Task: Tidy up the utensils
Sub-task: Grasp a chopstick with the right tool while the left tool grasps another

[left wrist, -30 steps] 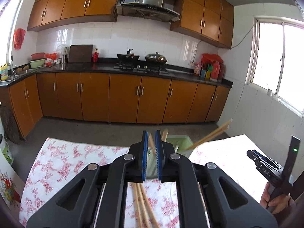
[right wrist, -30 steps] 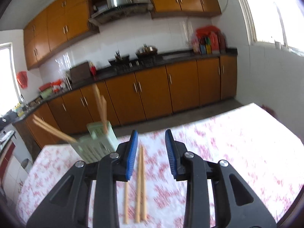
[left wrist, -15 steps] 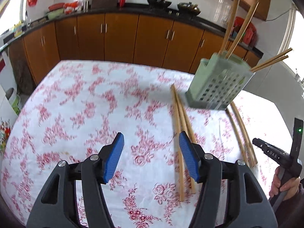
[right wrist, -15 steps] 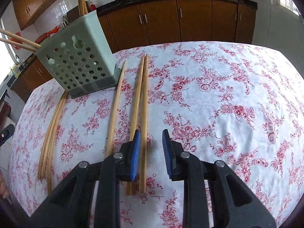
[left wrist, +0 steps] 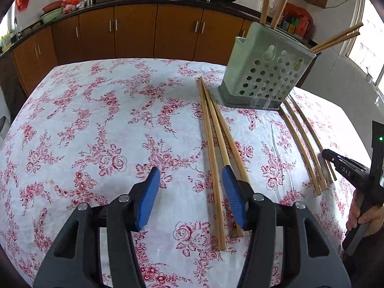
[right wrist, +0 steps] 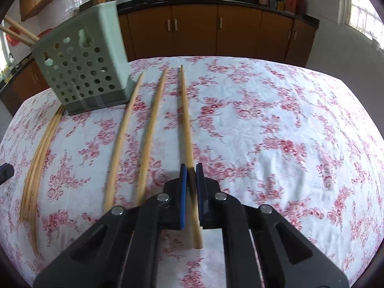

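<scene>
A pale green perforated utensil holder (left wrist: 266,72) stands on the floral tablecloth, with several chopsticks leaning in it; it also shows in the right wrist view (right wrist: 84,72). My left gripper (left wrist: 190,182) is open and empty, low over the cloth, its right finger beside three loose chopsticks (left wrist: 213,148). My right gripper (right wrist: 191,175) is shut on one wooden chopstick (right wrist: 184,110) that lies along the cloth. Two more chopsticks (right wrist: 134,132) lie to its left. A bundle of chopsticks (right wrist: 38,158) lies left of the holder, seen also in the left wrist view (left wrist: 304,144).
The table (left wrist: 96,120) is covered with a white cloth with red roses. Brown kitchen cabinets (left wrist: 134,31) and a dark counter with pans stand behind it. The hand holding the right gripper's handle (left wrist: 360,192) shows at the right edge of the left wrist view.
My right gripper has closed on the rightmost chopstick. My left gripper has stayed open and come lower and closer to the three chopsticks.
</scene>
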{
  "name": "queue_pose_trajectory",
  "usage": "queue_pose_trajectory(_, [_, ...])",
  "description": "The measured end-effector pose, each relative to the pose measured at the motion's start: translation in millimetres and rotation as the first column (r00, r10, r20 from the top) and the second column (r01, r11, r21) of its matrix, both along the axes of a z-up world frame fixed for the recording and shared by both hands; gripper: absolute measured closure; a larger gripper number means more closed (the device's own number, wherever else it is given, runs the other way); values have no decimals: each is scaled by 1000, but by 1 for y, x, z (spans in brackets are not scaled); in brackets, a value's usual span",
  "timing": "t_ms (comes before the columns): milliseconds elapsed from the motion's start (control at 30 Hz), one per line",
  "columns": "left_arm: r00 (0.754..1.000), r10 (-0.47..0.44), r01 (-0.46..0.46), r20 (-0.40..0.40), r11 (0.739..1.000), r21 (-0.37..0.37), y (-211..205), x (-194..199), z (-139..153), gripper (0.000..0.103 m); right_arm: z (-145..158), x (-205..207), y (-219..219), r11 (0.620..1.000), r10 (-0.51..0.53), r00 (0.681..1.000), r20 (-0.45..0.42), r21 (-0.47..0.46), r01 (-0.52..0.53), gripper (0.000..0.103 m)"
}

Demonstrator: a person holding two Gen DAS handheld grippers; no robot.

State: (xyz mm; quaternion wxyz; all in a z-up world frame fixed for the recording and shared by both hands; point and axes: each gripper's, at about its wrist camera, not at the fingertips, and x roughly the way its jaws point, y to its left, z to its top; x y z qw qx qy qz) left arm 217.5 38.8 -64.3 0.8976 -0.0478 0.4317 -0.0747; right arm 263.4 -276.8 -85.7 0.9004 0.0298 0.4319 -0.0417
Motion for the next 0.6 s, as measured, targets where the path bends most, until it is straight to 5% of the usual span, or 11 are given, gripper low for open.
queue_pose_trajectory(167, [999, -39, 40, -15, 998, 40, -17, 3, -7, 63, 0, -2, -38, 986, -168, 986, 0, 13, 168, 95])
queue_pose_trajectory(367, [998, -48, 51, -31, 994, 92, -31, 9, -16, 80, -2, -8, -40, 989, -148, 989, 3, -11, 148, 95])
queue_pose_trajectory(433, [999, -39, 42, -23, 991, 129, -34, 10, -18, 95, -3, -8, -38, 990, -140, 990, 5, -14, 140, 95])
queue_pose_trajectory(600, [998, 53, -50, -21, 990, 135, -6, 25, -18, 96, -2, -15, -21, 996, -86, 996, 14, -7, 86, 95])
